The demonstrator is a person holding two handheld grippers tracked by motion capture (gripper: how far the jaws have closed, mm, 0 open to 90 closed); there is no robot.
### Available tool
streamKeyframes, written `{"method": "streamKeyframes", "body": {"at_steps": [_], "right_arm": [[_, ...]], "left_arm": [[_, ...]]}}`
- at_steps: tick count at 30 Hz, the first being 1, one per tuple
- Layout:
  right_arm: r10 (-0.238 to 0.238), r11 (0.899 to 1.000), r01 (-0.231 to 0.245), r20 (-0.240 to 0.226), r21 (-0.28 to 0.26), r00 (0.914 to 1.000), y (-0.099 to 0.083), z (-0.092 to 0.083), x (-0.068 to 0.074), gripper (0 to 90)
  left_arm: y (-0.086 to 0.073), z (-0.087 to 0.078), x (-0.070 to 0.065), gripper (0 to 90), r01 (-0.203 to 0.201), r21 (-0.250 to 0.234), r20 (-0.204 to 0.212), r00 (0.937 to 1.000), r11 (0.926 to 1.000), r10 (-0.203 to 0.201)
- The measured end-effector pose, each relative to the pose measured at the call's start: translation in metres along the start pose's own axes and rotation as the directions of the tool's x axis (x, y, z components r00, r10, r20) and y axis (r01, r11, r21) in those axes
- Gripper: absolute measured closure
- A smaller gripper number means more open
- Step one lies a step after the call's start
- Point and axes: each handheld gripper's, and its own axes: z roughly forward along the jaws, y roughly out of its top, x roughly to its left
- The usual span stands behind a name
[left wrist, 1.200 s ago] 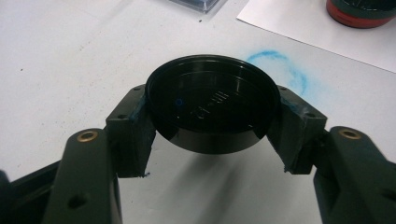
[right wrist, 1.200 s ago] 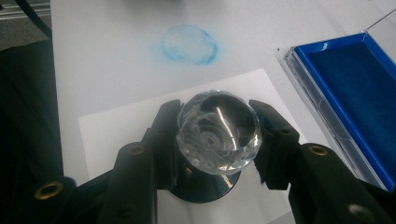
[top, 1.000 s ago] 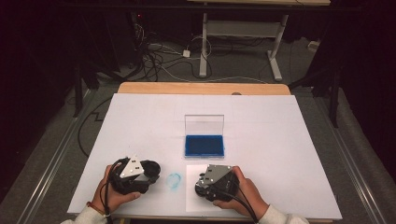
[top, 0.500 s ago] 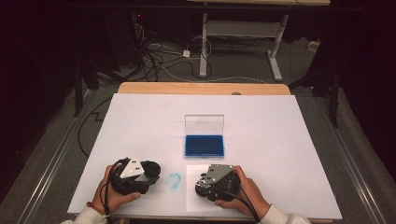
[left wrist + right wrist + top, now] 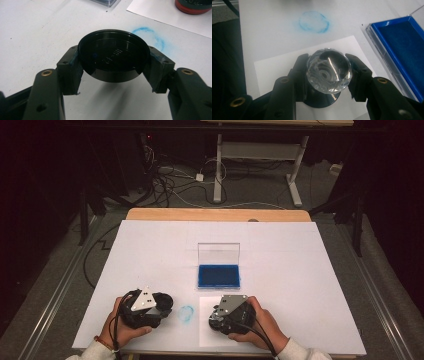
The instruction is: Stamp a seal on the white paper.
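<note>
Nothing moves since before. Left gripper (image 5: 113, 75) squeezes a round black lid (image 5: 113, 58). Right gripper (image 5: 328, 77) squeezes a clear knob stamp (image 5: 329, 70) on white paper (image 5: 277, 67).

In the high view, the left gripper (image 5: 161, 302) and the right gripper (image 5: 222, 314) cover whatever their fingers clasp; the grey plates and the hands hide it. The person's forearms are cut off by the bottom edge.

In the left gripper view, raised lettering on the black round cap (image 5: 113, 58) is too faint to read. The ink pad case (image 5: 105, 2) is cut off by the top edge, as is a red-banded black object (image 5: 192, 6) at the upper right.

In the right gripper view, the clear faceted knob (image 5: 329, 70) hides most of the dark base (image 5: 322, 101) beneath it. The blue ink pad (image 5: 405, 50) runs off the right edge.
</note>
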Motion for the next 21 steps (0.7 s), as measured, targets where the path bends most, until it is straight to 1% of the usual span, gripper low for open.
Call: {"method": "streamKeyframes", "body": {"at_steps": [3, 5, 6, 8, 9, 10, 11, 13, 17, 19, 21], "right_arm": [[0.044, 0.999, -0.045, -0.041, -0.024, 0.9982, -0.003, -0.005, -0.01, 57.3], [0.07, 0.996, -0.072, -0.036, -0.06, 0.9969, -0.003, -0.01, -0.015, 57.3], [0.076, 0.994, -0.079, -0.046, -0.072, 0.9961, -0.003, -0.012, -0.017, 57.3], [0.076, 0.991, -0.079, -0.028, -0.105, 0.9967, -0.002, -0.018, -0.018, 57.3], [0.085, 0.989, -0.088, -0.032, -0.116, 0.9959, -0.001, -0.021, -0.018, 57.3], [0.083, 0.987, -0.086, -0.025, -0.134, 0.9962, -0.001, -0.024, -0.019, 57.3], [0.084, 0.986, -0.085, -0.011, -0.145, 0.9964, -0.001, -0.027, -0.02, 57.3], [0.088, 0.983, -0.088, -0.004, -0.161, 0.9961, -0.001, -0.032, -0.022, 57.3], [0.113, 0.973, -0.105, 0.026, -0.206, 0.9933, -0.002, -0.043, -0.027, 57.3], [0.117, 0.971, -0.107, 0.033, -0.216, 0.9926, -0.003, -0.048, -0.03, 57.3], [0.126, 0.968, -0.11, 0.058, -0.227, 0.9904, -0.004, -0.052, -0.033, 57.3]], "left_arm": [[-0.001, -0.001, 0.001, 37.0, 0.004, -0.007, -0.002, 1.0, 1.0, -0.004], [-0.001, -0.002, 0.002, 37.0, 0.007, -0.007, -0.003, 1.0, 1.0, -0.007], [-0.001, -0.001, 0.002, 37.0, 0.007, -0.008, -0.002, 1.0, 0.9999, -0.007], [0.0, -0.001, 0.001, 37.0, 0.005, -0.008, -0.003, 1.0, 1.0, -0.005], [0.0, -0.001, 0.001, 37.0, 0.005, -0.008, -0.004, 1.0, 1.0, -0.005], [0.0, -0.001, 0.001, 37.0, 0.004, -0.008, -0.004, 1.0, 1.0, -0.004], [0.0, -0.002, 0.001, 37.0, 0.002, -0.008, -0.005, 1.0, 1.0, -0.002], [0.0, -0.001, 0.001, 37.0, 0.005, -0.007, -0.005, 1.0, 1.0, -0.005], [0.0, -0.001, 0.0, 37.0, 0.004, -0.006, -0.004, 1.0, 1.0, -0.004], [0.0, -0.001, 0.0, 37.0, 0.004, -0.006, -0.003, 1.0, 1.0, -0.004], [0.0, -0.001, 0.001, 37.0, 0.002, -0.005, -0.003, 1.0, 1.0, -0.002]]}}
